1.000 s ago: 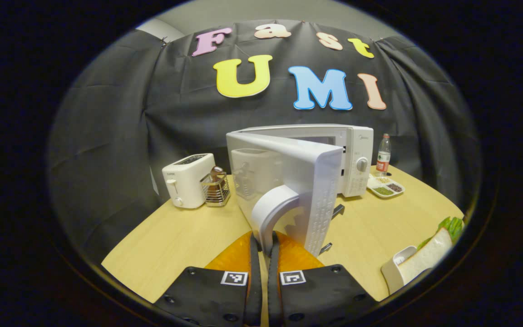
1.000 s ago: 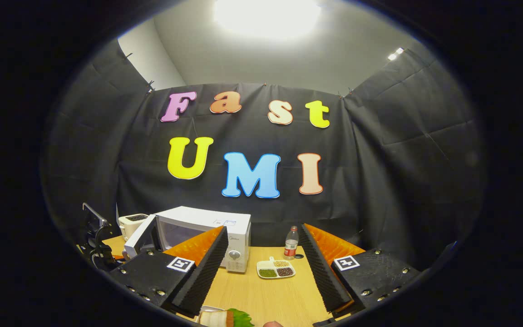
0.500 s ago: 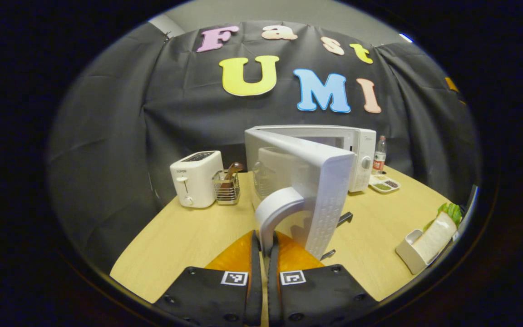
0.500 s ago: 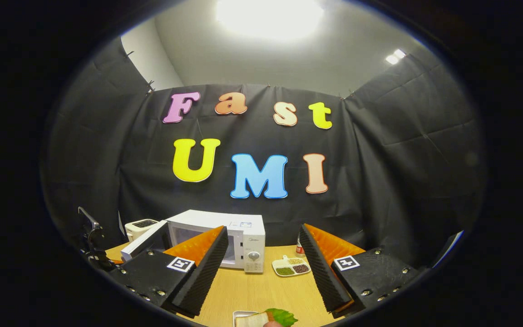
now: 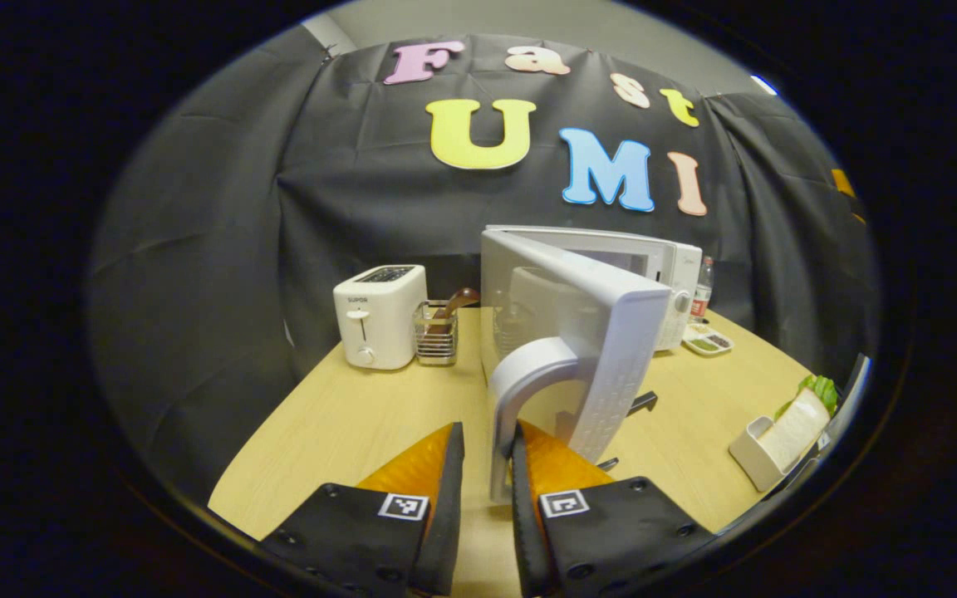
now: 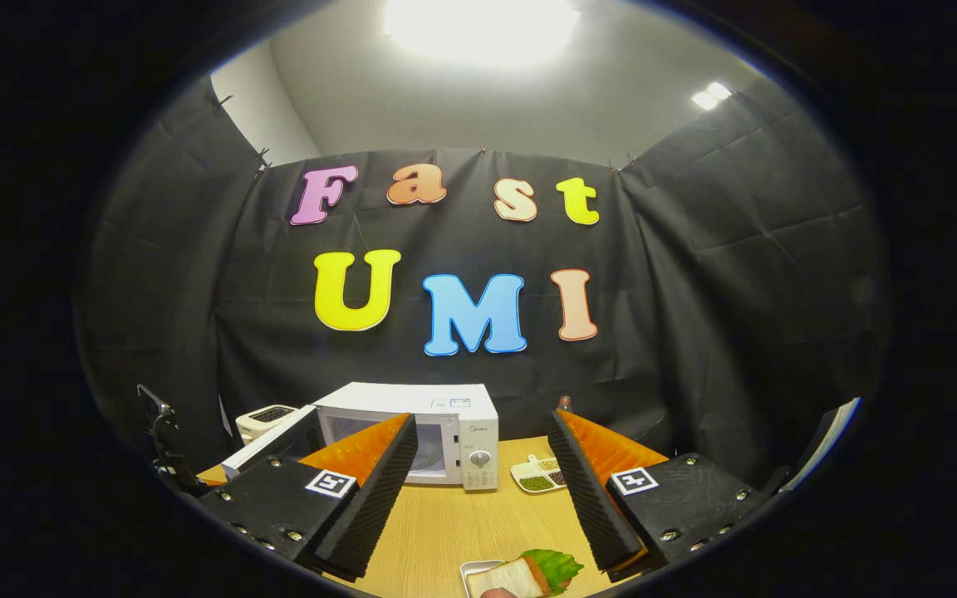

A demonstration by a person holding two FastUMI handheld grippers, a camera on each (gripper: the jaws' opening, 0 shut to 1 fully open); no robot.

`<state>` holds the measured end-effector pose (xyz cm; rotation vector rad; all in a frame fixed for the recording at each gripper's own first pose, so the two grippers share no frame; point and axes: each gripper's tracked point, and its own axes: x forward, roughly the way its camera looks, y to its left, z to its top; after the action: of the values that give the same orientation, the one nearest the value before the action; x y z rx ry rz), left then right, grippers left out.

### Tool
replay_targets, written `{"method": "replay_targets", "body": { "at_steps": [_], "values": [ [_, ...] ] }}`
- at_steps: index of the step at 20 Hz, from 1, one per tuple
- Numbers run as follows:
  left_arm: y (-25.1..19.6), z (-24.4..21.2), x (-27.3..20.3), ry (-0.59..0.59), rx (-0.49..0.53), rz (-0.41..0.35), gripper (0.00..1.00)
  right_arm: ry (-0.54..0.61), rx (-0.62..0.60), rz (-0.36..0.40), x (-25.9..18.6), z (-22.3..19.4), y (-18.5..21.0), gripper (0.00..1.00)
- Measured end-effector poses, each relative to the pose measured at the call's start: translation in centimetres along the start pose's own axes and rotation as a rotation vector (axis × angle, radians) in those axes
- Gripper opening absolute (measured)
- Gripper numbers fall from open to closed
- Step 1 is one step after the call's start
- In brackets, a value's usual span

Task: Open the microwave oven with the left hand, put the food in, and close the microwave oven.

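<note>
Microwave oven (image 5: 661, 274) stands on the table (image 5: 345, 423) ahead of the left tool (image 5: 487, 490), its door (image 5: 586, 332) swung well out toward that tool. The curved door handle (image 5: 520, 390) drops down between the left tool's fingers; a gap shows on the left side, so the jaws look narrowly parted around the handle, not clamped on it. In the right gripper view the oven (image 6: 445, 415) sits ahead and to the left of the right tool (image 6: 483, 498), whose jaws are spread wide and hold nothing. The food, a sandwich (image 6: 520, 575) with a green leaf in a small white tray, lies just below and in front of that tool.

Judging by this, the opening step is about finished. Next the left tool should slip clear of the handle, while the right tool drops onto the sandwich tray, grips it and carries it into the oven's cavity.
</note>
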<state>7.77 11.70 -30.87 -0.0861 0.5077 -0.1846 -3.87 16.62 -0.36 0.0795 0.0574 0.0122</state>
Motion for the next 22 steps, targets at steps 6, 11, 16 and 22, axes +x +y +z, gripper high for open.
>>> {"method": "replay_targets", "body": {
  "at_steps": [6,11,16,22],
  "values": [
    [0.8,2.5,-5.3,-0.085,0.037,0.082,0.73,0.035,-0.001,0.057,1.2,-0.8,-1.2,0.95],
    [0.1,8.4,-11.0,-0.226,0.0,0.157,1.0,0.183,0.041,0.157,2.8,-3.8,-3.4,0.96],
    [-0.9,13.8,-15.2,-0.348,-0.073,0.21,0.96,0.413,0.121,0.247,3.4,-9.7,-5.2,0.97],
    [-1.8,18.1,-19.1,-0.449,-0.061,0.268,0.99,0.626,0.15,0.307,3.1,-16.5,-6.8,0.96]
  ]
}}
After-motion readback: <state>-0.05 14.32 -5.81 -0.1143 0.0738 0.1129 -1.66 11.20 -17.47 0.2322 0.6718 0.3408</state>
